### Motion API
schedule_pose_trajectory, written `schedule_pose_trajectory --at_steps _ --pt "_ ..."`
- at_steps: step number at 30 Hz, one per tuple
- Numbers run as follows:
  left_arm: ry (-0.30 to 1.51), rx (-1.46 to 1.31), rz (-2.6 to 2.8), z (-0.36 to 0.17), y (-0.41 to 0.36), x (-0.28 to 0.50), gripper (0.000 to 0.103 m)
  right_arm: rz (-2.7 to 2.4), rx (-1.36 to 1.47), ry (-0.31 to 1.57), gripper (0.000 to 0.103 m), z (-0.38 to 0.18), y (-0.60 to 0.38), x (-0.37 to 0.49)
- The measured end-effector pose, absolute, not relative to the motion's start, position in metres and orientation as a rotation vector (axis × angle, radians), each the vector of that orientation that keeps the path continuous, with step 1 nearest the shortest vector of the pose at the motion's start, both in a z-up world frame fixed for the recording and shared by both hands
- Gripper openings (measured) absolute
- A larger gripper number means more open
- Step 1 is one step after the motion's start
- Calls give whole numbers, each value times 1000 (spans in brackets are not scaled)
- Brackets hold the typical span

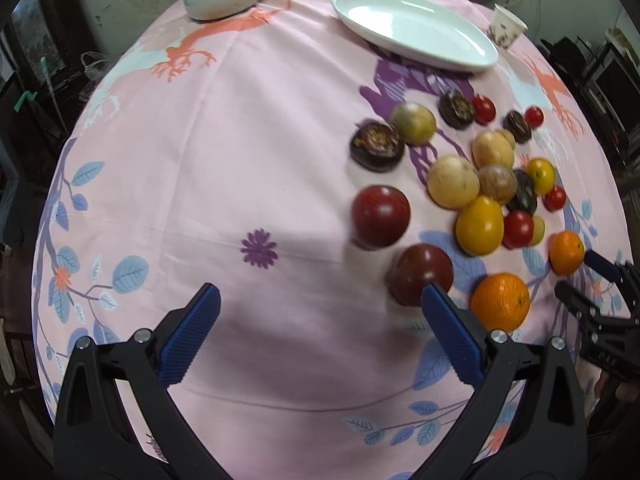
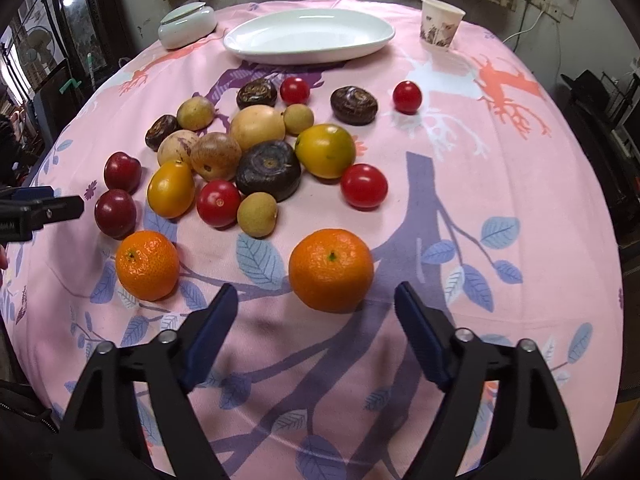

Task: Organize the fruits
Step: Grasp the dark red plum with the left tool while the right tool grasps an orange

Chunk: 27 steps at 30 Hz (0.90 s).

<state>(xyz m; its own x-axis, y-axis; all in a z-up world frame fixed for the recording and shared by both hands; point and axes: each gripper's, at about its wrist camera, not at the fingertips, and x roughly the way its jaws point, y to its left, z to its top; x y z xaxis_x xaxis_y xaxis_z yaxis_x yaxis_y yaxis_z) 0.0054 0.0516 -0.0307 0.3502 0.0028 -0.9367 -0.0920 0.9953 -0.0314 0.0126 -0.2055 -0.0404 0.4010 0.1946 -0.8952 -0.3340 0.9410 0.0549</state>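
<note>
Many fruits lie in a loose pile [image 2: 256, 152] on the pink cloth: plums, cherry tomatoes, yellow and tan fruits, dark water chestnuts, two oranges. My right gripper [image 2: 316, 292] is open, and the nearer orange [image 2: 331, 270] sits just beyond and between its fingertips, untouched by the pads. The second orange [image 2: 147, 265] lies further left. My left gripper [image 1: 320, 300] is open over bare cloth, with nothing between its fingers. A dark red plum [image 1: 420, 274] lies just past its right fingertip, and another plum [image 1: 381, 216] sits beyond that. The right gripper [image 1: 578, 274] shows at the right edge of the left wrist view.
A white oval plate [image 2: 308, 36] stands at the far side with nothing on it. A paper cup [image 2: 440, 24] is to its right, a pale lidded bowl [image 2: 186, 26] to its left. The round table's edge [image 2: 592, 240] curves close on the right.
</note>
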Motion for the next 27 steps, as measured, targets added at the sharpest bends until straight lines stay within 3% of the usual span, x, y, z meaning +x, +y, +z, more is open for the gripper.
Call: schedule_pose_trajectory --at_steps 5,9,17,18,23,25,27 --pt "1223 -59 18 -35 39 6 101 341 -151 1127 68 -47 -201 22" --pt "1228 -70 21 -38 39 8 101 305 -176 1140 46 -53 -198 37" --pt "1243 -83 3 -44 25 17 101 373 -141 1164 44 -48 -195 39" --pt "1244 -85 0 -45 23 17 98 378 -135 1165 44 -47 -195 37" --pt "1271 -144 -66 -51 16 23 64 396 -110 1173 44 -41 -198 28" --pt "1262 -128 -105 -51 5 26 41 399 -105 1167 44 -38 -198 24" --pt "1255 -65 -129 -52 -9 28 38 402 -105 1156 44 -34 -197 22"
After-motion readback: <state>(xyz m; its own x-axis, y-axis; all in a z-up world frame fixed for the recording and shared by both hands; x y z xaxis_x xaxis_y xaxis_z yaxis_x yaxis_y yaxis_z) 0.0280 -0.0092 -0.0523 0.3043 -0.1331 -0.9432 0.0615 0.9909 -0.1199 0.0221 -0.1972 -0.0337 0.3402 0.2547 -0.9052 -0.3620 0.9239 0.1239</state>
